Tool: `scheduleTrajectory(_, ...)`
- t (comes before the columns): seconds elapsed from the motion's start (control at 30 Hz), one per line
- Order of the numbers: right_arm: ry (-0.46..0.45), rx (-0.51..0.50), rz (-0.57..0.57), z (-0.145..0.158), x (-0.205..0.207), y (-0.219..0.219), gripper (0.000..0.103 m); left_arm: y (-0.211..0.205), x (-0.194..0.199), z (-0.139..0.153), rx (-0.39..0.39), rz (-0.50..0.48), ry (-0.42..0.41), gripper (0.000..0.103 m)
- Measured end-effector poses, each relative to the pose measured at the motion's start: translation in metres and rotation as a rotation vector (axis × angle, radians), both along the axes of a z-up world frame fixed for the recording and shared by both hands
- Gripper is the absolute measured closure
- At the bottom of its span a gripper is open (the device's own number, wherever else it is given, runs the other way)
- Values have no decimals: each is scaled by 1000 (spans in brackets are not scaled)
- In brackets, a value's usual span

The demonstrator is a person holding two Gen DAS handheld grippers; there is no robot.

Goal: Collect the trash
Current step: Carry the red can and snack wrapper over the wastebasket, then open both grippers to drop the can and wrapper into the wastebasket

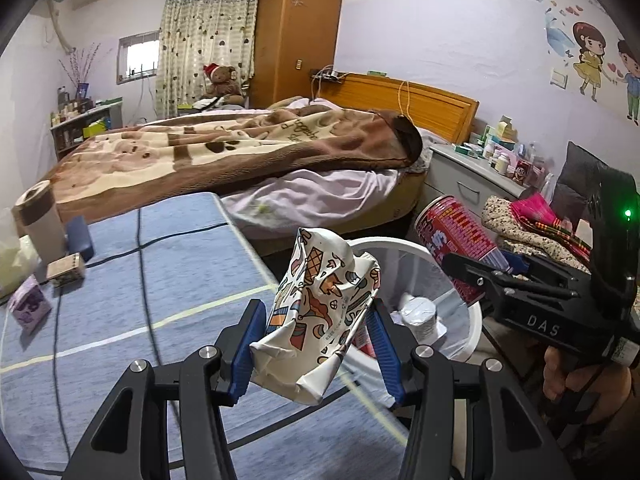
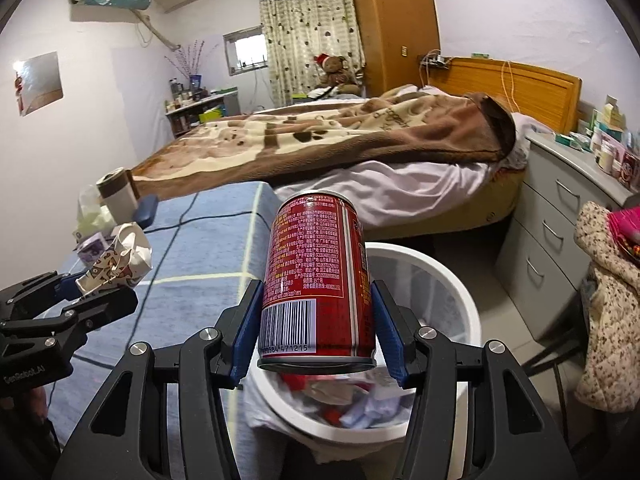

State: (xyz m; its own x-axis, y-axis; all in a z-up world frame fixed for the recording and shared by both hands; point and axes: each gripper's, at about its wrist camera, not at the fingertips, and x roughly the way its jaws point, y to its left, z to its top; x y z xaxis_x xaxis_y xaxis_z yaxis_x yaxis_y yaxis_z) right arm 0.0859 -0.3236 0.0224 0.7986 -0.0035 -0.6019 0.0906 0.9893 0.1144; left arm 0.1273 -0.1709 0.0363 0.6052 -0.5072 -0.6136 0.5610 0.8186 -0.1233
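Observation:
My left gripper [image 1: 316, 344] is shut on a crumpled paper cup [image 1: 320, 312] printed with cartoon pictures, held over the right edge of the blue table by the white trash bin [image 1: 460, 272]. My right gripper [image 2: 316, 328] is shut on a red drink can [image 2: 316, 280], upright above the white trash bin [image 2: 448, 280], which has wrappers and paper inside. In the left wrist view the red can [image 1: 456, 240] and the right gripper [image 1: 480, 270] show at right, over the bin. In the right wrist view the left gripper [image 2: 96, 288] with the paper cup [image 2: 120, 260] shows at left.
The blue table [image 1: 140, 288] carries a paper roll [image 1: 40, 220], a dark blue case [image 1: 80, 236] and small boxes [image 1: 66, 270]. Behind stands a bed [image 1: 240, 148] with a brown blanket. A grey drawer unit [image 2: 560, 232] and a chair piled with clothes [image 2: 608, 280] stand right of the bin.

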Motion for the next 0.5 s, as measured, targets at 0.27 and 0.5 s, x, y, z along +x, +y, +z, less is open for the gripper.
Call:
scheduleTrajectory(0.27,29,-21,-40,-5,1,-16,49,-36,6,-6,21,-44,10,51)
scheduleTrajectory(0.5,67,-30,-82,-13,4,-30,49,-60,15,-16,37,-86,35,51)
